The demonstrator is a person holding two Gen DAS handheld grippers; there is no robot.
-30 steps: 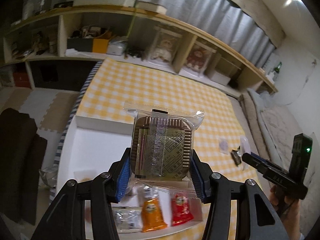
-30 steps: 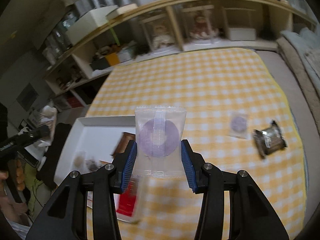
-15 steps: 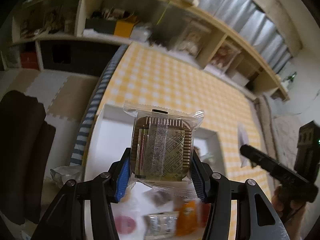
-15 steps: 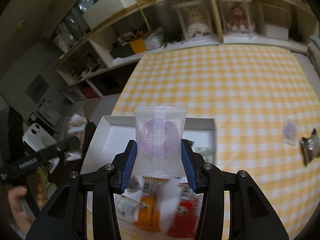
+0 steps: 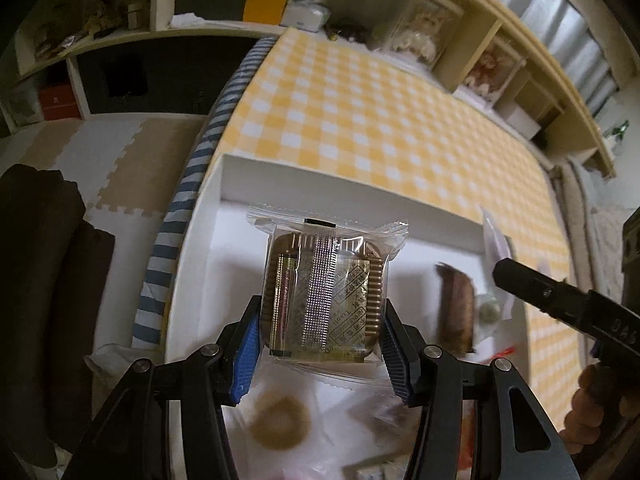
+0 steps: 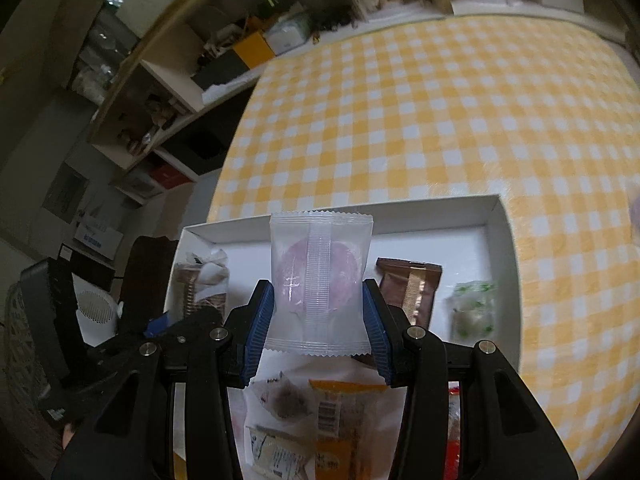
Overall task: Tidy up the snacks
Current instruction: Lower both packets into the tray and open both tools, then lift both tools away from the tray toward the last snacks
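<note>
We hold a wrapped snack in each gripper, both poised over the white tray on the checked cloth. Nearest in the left view, the left gripper clamps a brown cake in clear film, its blue pads pressing the ridged sides of the cake's inner cup. Nearest in the right view, the right gripper pinches a purple round in frosted wrap across its middle, the crimped ends free above and below.

Under the jaws the tray's near end is crowded with packets: an orange packet and a pale one beside it, too blurred in the left view to sort. Further in lie a brown packet and a green-and-white sweet, side by side but apart. Open white floor remains along the tray's far wall.

We judge both snacks light and their film slippery. The cake looks crumbly, its ridged cup taking the squeeze, so the sides are the right hold. The round looks soft and would dent under a hard pinch; the body, not the loose seal, is the place to grip.

Beyond the tray the cloth runs bare to wooden shelves cluttered with boxes.
</note>
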